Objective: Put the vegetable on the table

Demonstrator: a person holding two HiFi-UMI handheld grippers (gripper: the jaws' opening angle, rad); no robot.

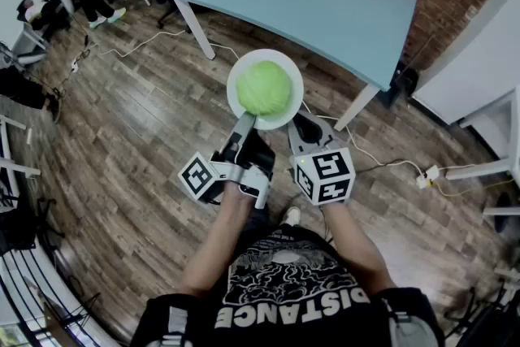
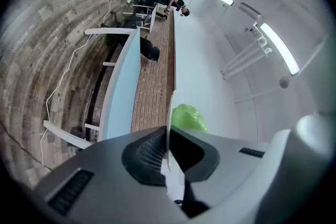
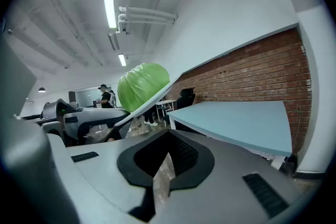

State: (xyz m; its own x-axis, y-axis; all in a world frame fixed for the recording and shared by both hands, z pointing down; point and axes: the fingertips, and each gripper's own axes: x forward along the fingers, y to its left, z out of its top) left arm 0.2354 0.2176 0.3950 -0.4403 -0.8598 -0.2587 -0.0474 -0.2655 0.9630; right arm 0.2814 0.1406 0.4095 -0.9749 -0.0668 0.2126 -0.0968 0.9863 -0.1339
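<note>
Left tongs (image 2: 169, 140) pinch plate (image 2: 170, 110) (cabbage (image 2: 190, 118) half hidden behind it); right tongs (image 3: 166, 156) closed.

Black short-sleeved T-shirt (image 1: 284, 288), white graphic and white block lettering on front. White shoe (image 1: 291, 215). Grey moulded housing on left gripper (image 1: 246, 123) and right gripper (image 1: 299, 124); black ribbed pads (image 2: 149, 150) inside jaws. White left cube (image 1: 200, 175), black square markers; right cube (image 1: 323, 176) same, black glyphs on white faces.
</note>
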